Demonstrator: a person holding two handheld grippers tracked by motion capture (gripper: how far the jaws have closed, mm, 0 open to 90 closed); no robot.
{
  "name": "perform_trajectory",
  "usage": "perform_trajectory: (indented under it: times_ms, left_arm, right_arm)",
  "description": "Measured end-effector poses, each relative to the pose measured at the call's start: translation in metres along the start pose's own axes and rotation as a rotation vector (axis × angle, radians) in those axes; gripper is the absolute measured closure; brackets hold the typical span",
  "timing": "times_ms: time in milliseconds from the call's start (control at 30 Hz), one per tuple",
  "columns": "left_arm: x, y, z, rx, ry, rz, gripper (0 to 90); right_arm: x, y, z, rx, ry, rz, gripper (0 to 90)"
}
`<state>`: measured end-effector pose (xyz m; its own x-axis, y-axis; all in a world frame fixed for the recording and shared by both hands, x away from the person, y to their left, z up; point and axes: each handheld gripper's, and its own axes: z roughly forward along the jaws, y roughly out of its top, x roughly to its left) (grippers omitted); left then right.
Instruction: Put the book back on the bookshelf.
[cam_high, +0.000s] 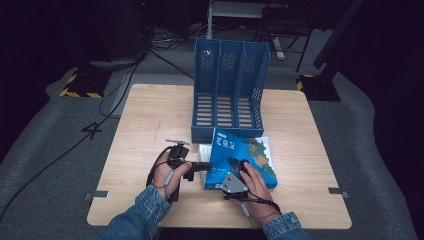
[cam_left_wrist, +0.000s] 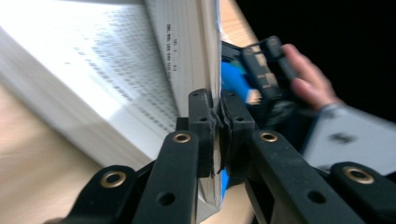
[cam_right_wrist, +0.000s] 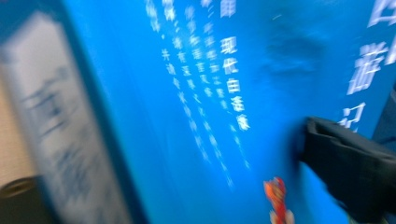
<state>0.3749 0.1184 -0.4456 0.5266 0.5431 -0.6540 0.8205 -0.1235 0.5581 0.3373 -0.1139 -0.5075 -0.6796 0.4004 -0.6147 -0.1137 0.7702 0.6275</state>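
Left gripper (cam_left_wrist: 218, 122) jaws nearly closed, clamping the blue cover and a thin wad of pages of the book (cam_high: 240, 155) at its left edge. Right gripper (cam_high: 235, 170) sits on the cover; jaw state unclear, its own view is blurred. Book lies on the counter (cam_high: 150, 115), cover lifted, just in front of the blue file rack (cam_high: 230, 90).
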Motion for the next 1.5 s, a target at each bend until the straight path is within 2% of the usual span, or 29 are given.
perform_trajectory:
  times_ms: [33,67,167,200,233,267,300,333,367,400,500,567,667,833,967,1133,1200,1300,1333,1367,1400,1433,1500]
  left_arm:
    - [0.002,0.000,-0.001,0.002,0.022,0.023,80.4]
    - [0.004,-0.001,-0.001,-0.004,0.024,0.024,78.9]
    - [0.013,-0.003,-0.005,0.015,0.048,0.011,75.1]
    - [0.016,-0.004,-0.007,0.005,0.014,-0.014,74.9]
    - [0.017,-0.004,-0.010,-0.010,-0.035,-0.066,73.3]
    - [0.019,-0.004,-0.014,-0.014,-0.083,-0.073,71.9]
    - [0.017,-0.004,-0.016,-0.032,-0.088,-0.074,68.7]
    - [0.016,-0.004,-0.019,-0.044,-0.062,-0.049,66.9]
    - [0.017,-0.004,-0.022,-0.059,-0.045,-0.029,65.2]
    - [0.017,-0.005,-0.025,-0.078,-0.037,-0.030,63.5]
    - [0.024,-0.006,-0.036,-0.131,0.041,0.010,59.0]
    - [0.030,-0.007,-0.040,-0.149,0.081,0.016,58.9]
    - [0.038,-0.010,-0.043,-0.154,0.106,0.001,59.3]
    - [0.049,-0.011,-0.046,-0.153,0.156,-0.003,60.2]
    - [0.052,-0.011,-0.047,-0.151,0.175,-0.002,60.3]
    - [0.059,-0.013,-0.045,-0.142,0.186,-0.015,60.4]
    - [0.062,-0.014,-0.045,-0.135,0.204,-0.014,60.6]
    - [0.067,-0.015,-0.047,-0.130,0.244,-0.010,60.5]
    - [0.067,-0.015,-0.047,-0.130,0.244,-0.010,60.3]
    - [0.069,-0.016,-0.047,-0.122,0.270,-0.004,60.0]
    - [0.069,-0.016,-0.047,-0.122,0.270,-0.004,59.9]
    - [0.072,-0.017,-0.047,-0.115,0.316,0.022,59.7]
    - [0.075,-0.018,-0.047,-0.099,0.371,0.049,59.2]
  right_arm:
    - [0.000,-0.001,0.000,-0.008,0.015,0.001,17.9]
    - [-0.001,0.000,-0.001,-0.005,0.023,-0.012,21.2]
    - [0.002,0.005,-0.002,0.028,0.018,-0.121,35.6]
    - [0.003,0.007,-0.002,0.045,0.025,-0.140,40.3]
    - [0.003,0.008,-0.001,0.050,0.033,-0.155,45.6]
    - [0.002,0.009,-0.001,0.054,0.035,-0.153,48.8]
    - [-0.001,0.011,-0.001,0.061,0.040,-0.155,51.5]
    - [-0.004,0.014,-0.002,0.070,0.067,-0.169,55.6]
    - [-0.006,0.018,-0.003,0.073,0.043,-0.158,57.4]
    - [-0.008,0.020,-0.003,0.081,0.055,-0.151,58.1]
    - [-0.020,0.023,-0.007,0.076,0.094,-0.078,59.7]
    - [-0.029,0.024,-0.010,0.067,0.131,-0.025,59.9]
    - [-0.043,0.023,-0.019,0.037,0.205,0.066,59.9]
    - [-0.066,0.012,-0.036,-0.062,0.355,0.244,60.0]
    - [-0.077,0.004,-0.042,-0.100,0.429,0.341,59.9]
    - [-0.086,0.004,-0.050,-0.118,0.495,0.412,60.1]
    - [-0.090,0.005,-0.053,-0.124,0.517,0.449,60.1]
    - [-0.094,0.006,-0.058,-0.134,0.526,0.476,60.4]
    - [-0.095,0.006,-0.059,-0.136,0.525,0.480,60.5]
    - [-0.096,0.007,-0.060,-0.135,0.525,0.483,60.6]
    - [-0.096,0.007,-0.060,-0.135,0.525,0.483,60.6]
    - [-0.097,0.009,-0.062,-0.133,0.516,0.488,60.9]
    - [-0.099,0.012,-0.064,-0.130,0.511,0.490,61.2]
